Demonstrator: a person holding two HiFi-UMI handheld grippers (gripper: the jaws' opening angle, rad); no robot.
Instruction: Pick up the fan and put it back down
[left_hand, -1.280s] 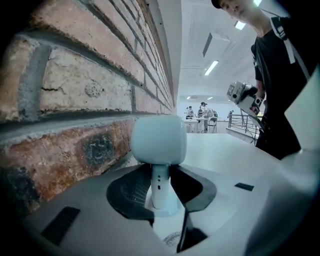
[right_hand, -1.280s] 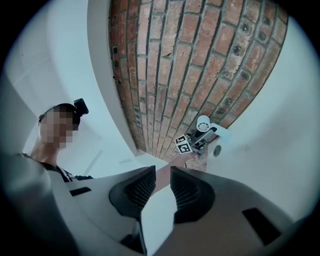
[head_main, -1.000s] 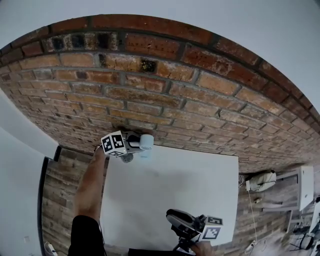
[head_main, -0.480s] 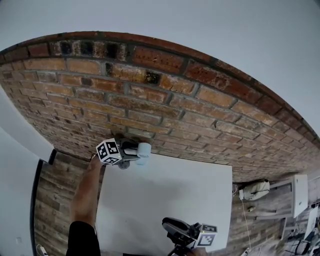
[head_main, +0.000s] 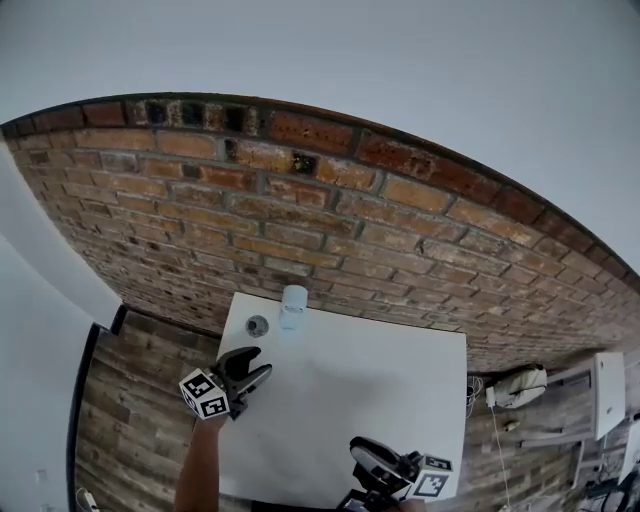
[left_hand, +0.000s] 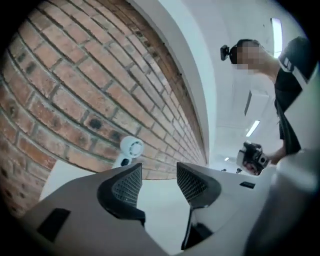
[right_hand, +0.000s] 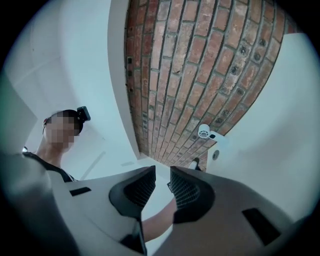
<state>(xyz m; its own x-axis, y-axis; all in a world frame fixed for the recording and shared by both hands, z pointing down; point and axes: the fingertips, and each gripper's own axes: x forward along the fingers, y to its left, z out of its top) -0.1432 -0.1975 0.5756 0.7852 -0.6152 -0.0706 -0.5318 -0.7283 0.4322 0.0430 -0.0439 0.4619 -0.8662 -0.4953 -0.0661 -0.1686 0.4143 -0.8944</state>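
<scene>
Near the left edge of the table, the left gripper is held with its jaws wide, having just been opening, and nothing is caught between them. The fan is set upright at the table's far edge. At the table's near edge, the right gripper is held narrow and empty.

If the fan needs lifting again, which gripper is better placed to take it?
Left. The left gripper is nearer the fan; its jaws have just been opening, with nothing between them. The right gripper is farther off, at the near edge of the table.
</scene>
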